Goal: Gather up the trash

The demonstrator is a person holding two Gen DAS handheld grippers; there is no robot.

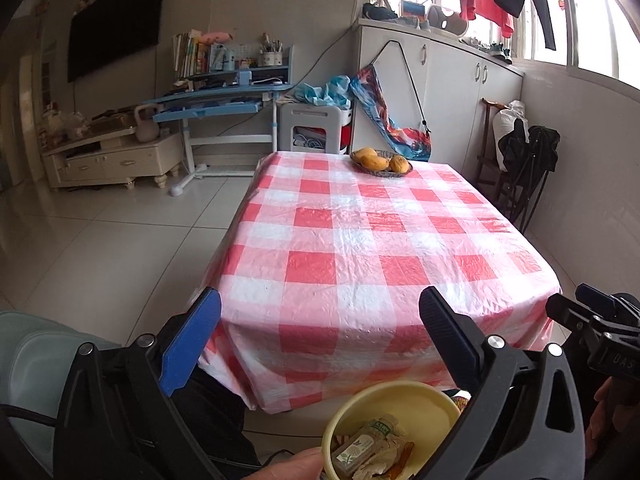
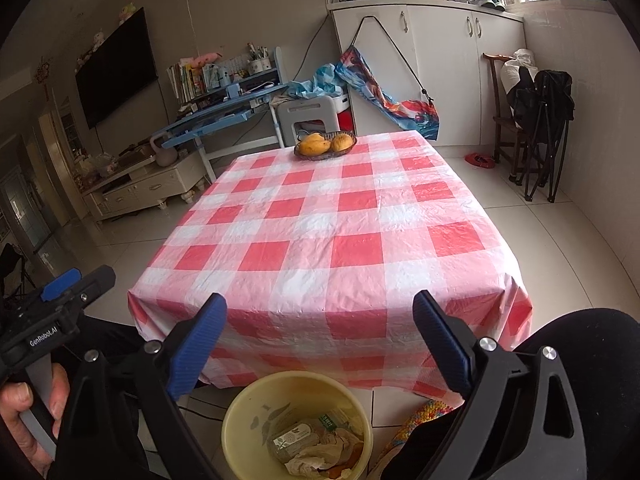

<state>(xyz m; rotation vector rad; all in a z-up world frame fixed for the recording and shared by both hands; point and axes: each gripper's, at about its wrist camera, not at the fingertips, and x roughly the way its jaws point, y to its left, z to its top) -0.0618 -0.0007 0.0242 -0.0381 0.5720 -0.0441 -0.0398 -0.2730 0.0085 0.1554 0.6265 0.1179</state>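
A yellow bin (image 1: 420,404) stands on the floor in front of the table, below both grippers; it also shows in the right wrist view (image 2: 244,420). Inside lie a small plastic bottle (image 2: 294,436), crumpled paper (image 2: 312,462) and orange peel; the bottle also shows in the left wrist view (image 1: 360,444). My left gripper (image 1: 320,320) is open and empty, held above the bin before the table's near edge. My right gripper (image 2: 320,324) is open and empty, also above the bin. The red-and-white checked tablecloth (image 2: 320,224) bears no loose trash.
A dark dish of mangoes (image 2: 325,144) sits at the table's far end, seen also in the left wrist view (image 1: 380,162). A blue desk (image 2: 224,112), TV cabinet (image 2: 148,188), white cupboards (image 2: 440,72) and a chair with bags (image 2: 536,120) surround the table. My knees flank the bin.
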